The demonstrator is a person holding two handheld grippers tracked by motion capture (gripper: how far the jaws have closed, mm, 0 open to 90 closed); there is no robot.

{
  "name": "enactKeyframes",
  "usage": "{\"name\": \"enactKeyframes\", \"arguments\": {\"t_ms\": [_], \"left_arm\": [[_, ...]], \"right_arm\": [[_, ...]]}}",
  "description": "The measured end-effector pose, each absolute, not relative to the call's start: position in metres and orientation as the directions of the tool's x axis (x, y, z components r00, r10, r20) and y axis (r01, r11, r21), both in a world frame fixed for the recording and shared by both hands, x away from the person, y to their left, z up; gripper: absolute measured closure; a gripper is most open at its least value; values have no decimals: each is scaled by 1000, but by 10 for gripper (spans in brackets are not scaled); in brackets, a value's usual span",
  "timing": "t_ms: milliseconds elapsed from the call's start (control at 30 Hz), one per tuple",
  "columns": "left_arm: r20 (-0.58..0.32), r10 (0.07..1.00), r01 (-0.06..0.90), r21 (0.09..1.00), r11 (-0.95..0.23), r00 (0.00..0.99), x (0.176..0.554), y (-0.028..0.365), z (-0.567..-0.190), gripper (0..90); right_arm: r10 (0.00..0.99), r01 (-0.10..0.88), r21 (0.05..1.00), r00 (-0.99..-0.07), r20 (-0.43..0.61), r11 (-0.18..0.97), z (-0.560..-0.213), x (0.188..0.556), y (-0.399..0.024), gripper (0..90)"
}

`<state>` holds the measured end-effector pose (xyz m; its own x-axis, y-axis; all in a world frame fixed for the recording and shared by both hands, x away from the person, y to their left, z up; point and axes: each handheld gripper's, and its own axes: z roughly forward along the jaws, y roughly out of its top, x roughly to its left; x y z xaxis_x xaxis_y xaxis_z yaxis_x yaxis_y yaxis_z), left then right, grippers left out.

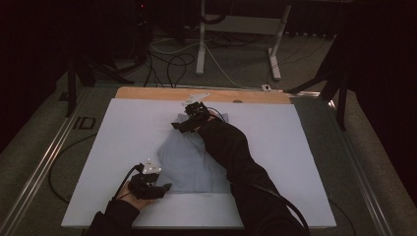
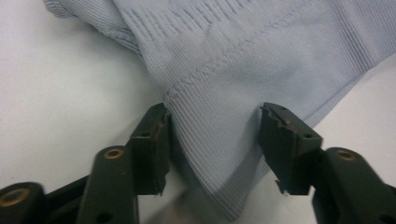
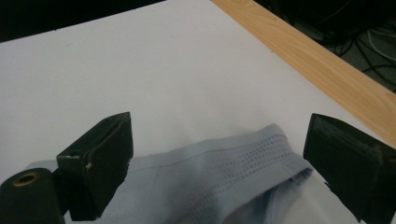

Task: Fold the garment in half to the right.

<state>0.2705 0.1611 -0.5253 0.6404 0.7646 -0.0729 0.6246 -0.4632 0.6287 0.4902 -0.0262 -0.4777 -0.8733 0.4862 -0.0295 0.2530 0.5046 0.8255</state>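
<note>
Lying between both grippers, the blue garment runs near-to-far on the white board — left gripper half-spread around its near corner, right gripper wide open over its far band

A garment lies flat on a sheet that covers most of the table, near the sheet's middle. The left gripper sits at the garment's near left corner, which lies between its fingers. The right gripper is at the garment's far edge, with that edge between its fingers. The table's bare strip runs behind the sheet. Cables lie on the floor beyond the table.
</note>
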Motion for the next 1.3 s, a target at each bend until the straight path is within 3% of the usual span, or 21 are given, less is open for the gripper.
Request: {"name": "enactKeyframes", "arguments": {"t_ms": [467, 800, 967, 1300], "left_arm": [[-76, 752, 600, 656, -457, 655, 268, 155, -521, 817], [-79, 741, 579, 682, -447, 667, 266, 154, -514, 828], [-69, 729, 565, 682, -464, 681, 265, 153, -514, 831], [-69, 725, 560, 686, -465, 686, 265, 152, -512, 833]], "right_arm": [[502, 271, 814, -864, -29, 514, -480, 503, -10, 103], [554, 367, 808, -831, 62, 461, -479, 518, -4, 95], [598, 414, 764, -800, 46, 495, -483, 526, 2, 210], [675, 498, 676, -738, 2, 543, -496, 536, 18, 307]]}}
